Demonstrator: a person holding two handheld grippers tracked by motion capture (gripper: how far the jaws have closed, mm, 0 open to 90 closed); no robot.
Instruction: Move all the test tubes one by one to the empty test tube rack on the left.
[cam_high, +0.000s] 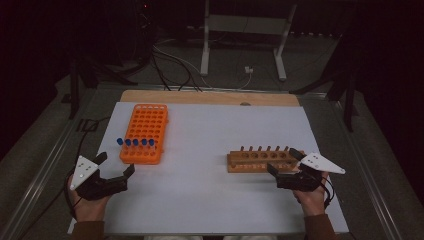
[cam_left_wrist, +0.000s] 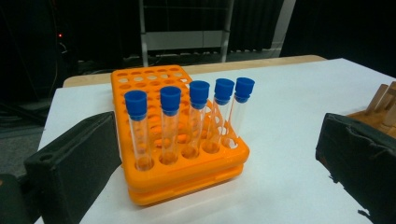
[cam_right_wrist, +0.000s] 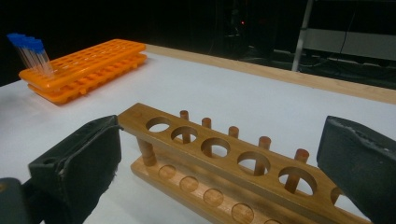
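You are working under dim overhead light that is falling on the white table (cam_high: 210, 150), while the surroundings are sinking into darkness and soft grain.

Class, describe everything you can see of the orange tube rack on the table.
The orange tube rack looks like moulded plastic: two stacked tiers, its top a grid of round holes. It sits flat on the white table, at the left side. Five clear tubes with blue caps stand upright in its nearest row; the other holes are empty. The left gripper is open just short of it, apart from it.
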